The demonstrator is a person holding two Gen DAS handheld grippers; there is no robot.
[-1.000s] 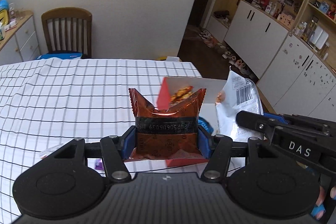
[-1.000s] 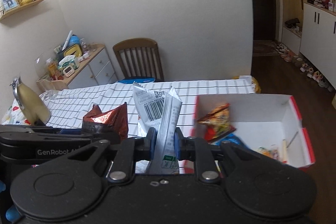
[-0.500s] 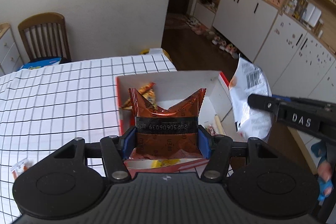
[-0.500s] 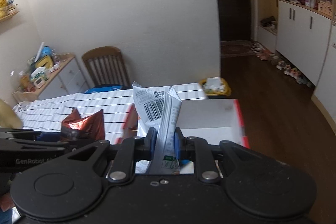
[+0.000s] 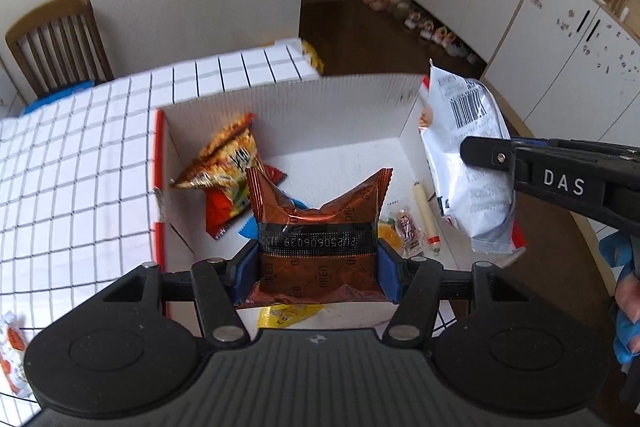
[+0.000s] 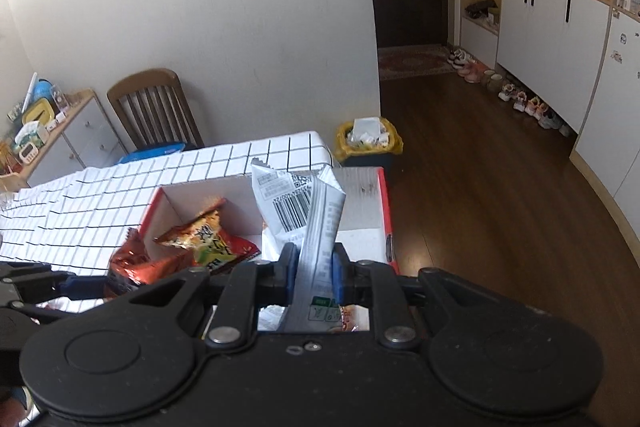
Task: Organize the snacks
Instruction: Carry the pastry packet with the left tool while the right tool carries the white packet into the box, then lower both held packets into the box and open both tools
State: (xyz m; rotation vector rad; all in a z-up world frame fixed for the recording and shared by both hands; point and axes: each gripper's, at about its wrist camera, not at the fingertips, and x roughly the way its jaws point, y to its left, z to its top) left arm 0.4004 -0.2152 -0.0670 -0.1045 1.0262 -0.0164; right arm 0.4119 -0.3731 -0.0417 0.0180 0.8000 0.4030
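Here we hold an Oreo pack [image 5: 318,247] clamped in the left tool [image 5: 318,267] above the box [image 5: 288,107] on the desk [image 5: 80,167], and a white bag [image 6: 316,227] pinched narrow in the right tool [image 6: 314,273] over the box's right side. If we let go too early, the white bag, so near the right wall, may tip outside. The Oreo pack could also land on the chips [image 5: 224,163] and slide.

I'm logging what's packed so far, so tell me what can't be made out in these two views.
- Left wrist view: the box floor nearest the camera, hidden by the left gripper and its brown cookie packet.
- Left wrist view: the packet on the tablecloth, cut off by the left edge.
- Right wrist view: most of the box's contents, hidden by the right gripper and its white packet.
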